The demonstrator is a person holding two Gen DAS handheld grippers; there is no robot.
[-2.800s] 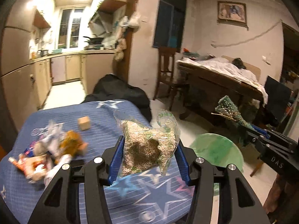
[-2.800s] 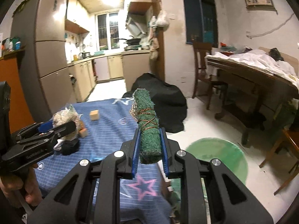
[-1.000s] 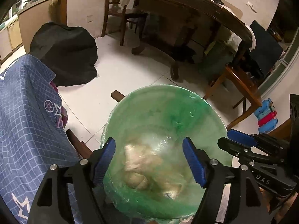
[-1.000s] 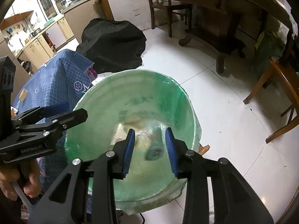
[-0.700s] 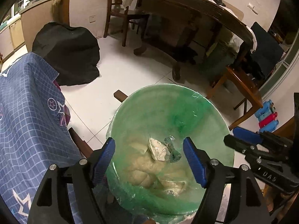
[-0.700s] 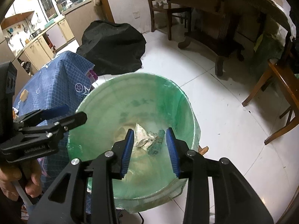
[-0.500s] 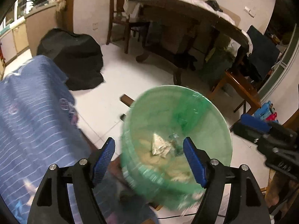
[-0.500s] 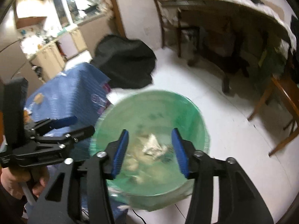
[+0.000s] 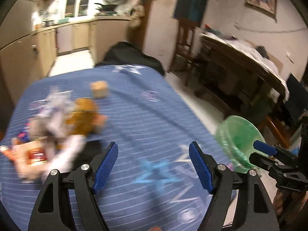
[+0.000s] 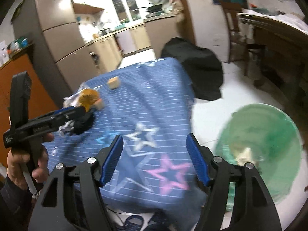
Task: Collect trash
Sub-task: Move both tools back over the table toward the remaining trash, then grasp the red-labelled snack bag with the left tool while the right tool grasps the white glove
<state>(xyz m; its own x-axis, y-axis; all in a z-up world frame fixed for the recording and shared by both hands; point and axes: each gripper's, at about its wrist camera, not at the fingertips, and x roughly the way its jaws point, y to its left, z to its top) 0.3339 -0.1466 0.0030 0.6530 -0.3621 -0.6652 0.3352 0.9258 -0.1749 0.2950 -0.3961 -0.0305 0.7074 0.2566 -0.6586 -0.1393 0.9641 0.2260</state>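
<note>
Both views are motion-blurred. My left gripper (image 9: 153,170) is open and empty above the blue star-patterned tablecloth (image 9: 146,115). A pile of trash (image 9: 48,127) with wrappers and a brown crumpled bag lies on the cloth to its left; a small tan block (image 9: 99,89) sits further back. My right gripper (image 10: 154,158) is open and empty over the cloth's (image 10: 146,115) front edge. The green-lined bin (image 10: 263,146) stands on the floor to the right with trash inside; it also shows in the left wrist view (image 9: 237,136). The left gripper (image 10: 63,116) shows beside the pile (image 10: 86,98).
A black bag (image 10: 194,65) lies on the floor behind the table. A dark wooden table (image 9: 242,57) and chair (image 9: 184,38) stand at the right. Kitchen cabinets (image 9: 44,38) and a fridge (image 10: 57,28) line the back left.
Both grippers let their trash fall into the green bin, then swung up and left, back over the blue table. The right jaws now stand wider apart.
</note>
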